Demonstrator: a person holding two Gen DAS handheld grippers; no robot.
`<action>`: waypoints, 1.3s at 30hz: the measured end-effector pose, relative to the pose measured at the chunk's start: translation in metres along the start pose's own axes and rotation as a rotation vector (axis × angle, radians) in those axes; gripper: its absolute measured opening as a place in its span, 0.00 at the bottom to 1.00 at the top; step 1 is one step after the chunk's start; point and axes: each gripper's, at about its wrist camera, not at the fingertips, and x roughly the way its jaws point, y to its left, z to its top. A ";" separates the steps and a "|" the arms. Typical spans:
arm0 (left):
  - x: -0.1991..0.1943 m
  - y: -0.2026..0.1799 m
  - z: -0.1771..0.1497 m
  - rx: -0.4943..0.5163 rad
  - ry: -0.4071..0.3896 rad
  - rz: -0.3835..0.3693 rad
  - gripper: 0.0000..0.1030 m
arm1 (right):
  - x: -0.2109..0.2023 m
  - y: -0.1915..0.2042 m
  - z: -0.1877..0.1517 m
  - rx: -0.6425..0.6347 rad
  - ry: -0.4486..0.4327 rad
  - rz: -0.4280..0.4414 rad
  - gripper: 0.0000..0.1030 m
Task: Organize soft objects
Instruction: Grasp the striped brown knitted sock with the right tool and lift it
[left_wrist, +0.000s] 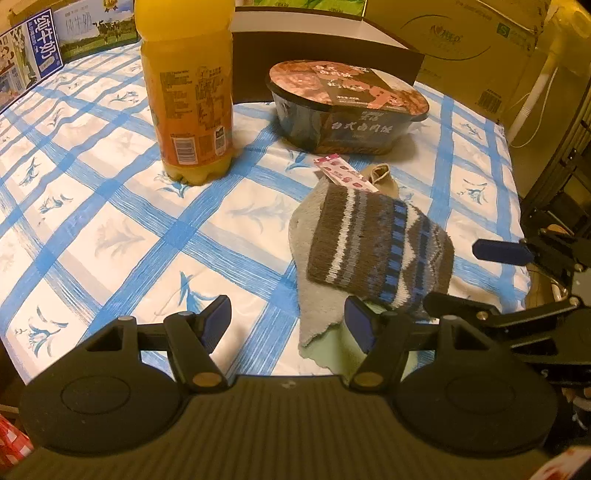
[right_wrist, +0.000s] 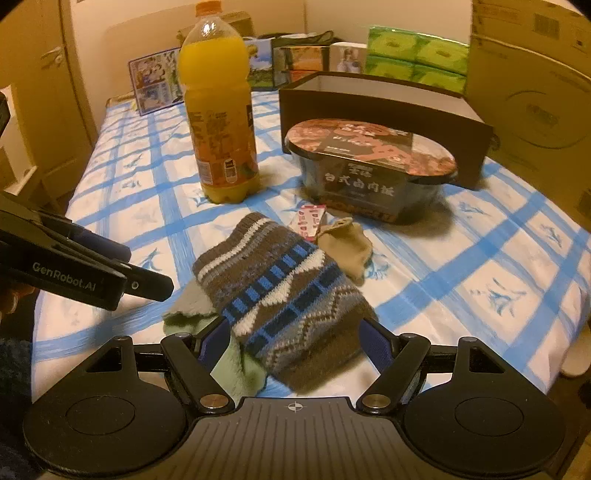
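Note:
A brown knitted sock with white and blue stripes (left_wrist: 380, 245) lies on a pale green fleece cloth (left_wrist: 319, 306) on the blue-checked bedspread. It also shows in the right wrist view (right_wrist: 288, 295), with the cloth (right_wrist: 240, 365) under it. A small tan sock (right_wrist: 345, 247) lies just behind. My left gripper (left_wrist: 286, 325) is open and empty, its right finger at the cloth's near edge. My right gripper (right_wrist: 295, 345) is open, its jaws on either side of the knitted sock's near end.
An orange juice bottle (left_wrist: 188, 92) and a black instant-rice bowl (left_wrist: 345, 107) stand behind the socks. A pink patterned packet (left_wrist: 345, 173) lies between them. A dark open box (right_wrist: 388, 110) stands further back. Cardboard boxes (right_wrist: 532, 92) line the right side.

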 end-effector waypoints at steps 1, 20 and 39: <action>0.001 0.001 0.001 -0.001 0.002 0.000 0.63 | 0.003 -0.001 0.002 -0.008 0.005 0.002 0.75; 0.031 0.010 0.006 -0.024 0.037 0.016 0.63 | 0.057 -0.015 0.028 -0.085 0.023 0.090 0.78; 0.028 0.010 0.002 -0.026 0.027 0.034 0.63 | 0.038 -0.011 0.015 -0.156 -0.030 0.109 0.20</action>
